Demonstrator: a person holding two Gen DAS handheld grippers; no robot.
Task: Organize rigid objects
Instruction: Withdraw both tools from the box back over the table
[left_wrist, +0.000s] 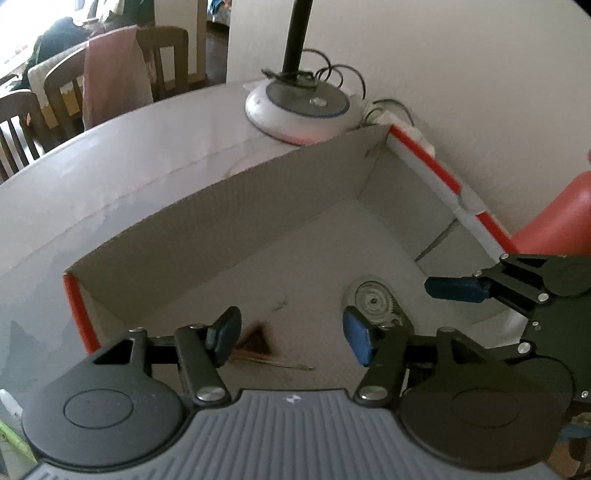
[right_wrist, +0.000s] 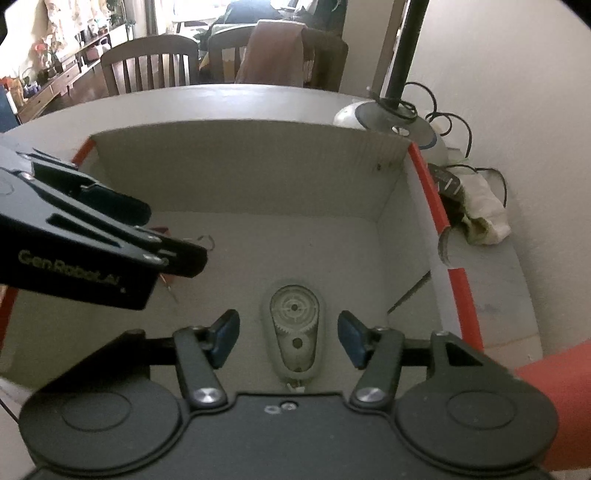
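From your left wrist camera, your left gripper (left_wrist: 291, 338) hangs over the open cardboard box (left_wrist: 229, 221), its two blue-padded fingers spread wide with nothing between them. On the box floor just past the right finger lies a clear plastic correction-tape dispenser (left_wrist: 373, 301), its gear wheels showing through the shell. Nearer the left finger lies a small brown triangular piece (left_wrist: 258, 341), blurred, with thin sticks beside it. Your right gripper (left_wrist: 458, 288) reaches in from the right edge above the box's right side; only one blue pad shows here, so this view does not settle its jaws. Beyond the box's far corner a white round lamp base (left_wrist: 299, 107) with a black pole stands on the white table (left_wrist: 110, 162). From your right wrist camera, your right gripper (right_wrist: 288, 339) has its fingers parted, empty, with the dispenser (right_wrist: 295, 332) lying flat on the box floor between and below them, near the right wall. The box (right_wrist: 240, 173) has red-edged side walls. Your left gripper (right_wrist: 162, 236) comes in from the left, above the box floor.
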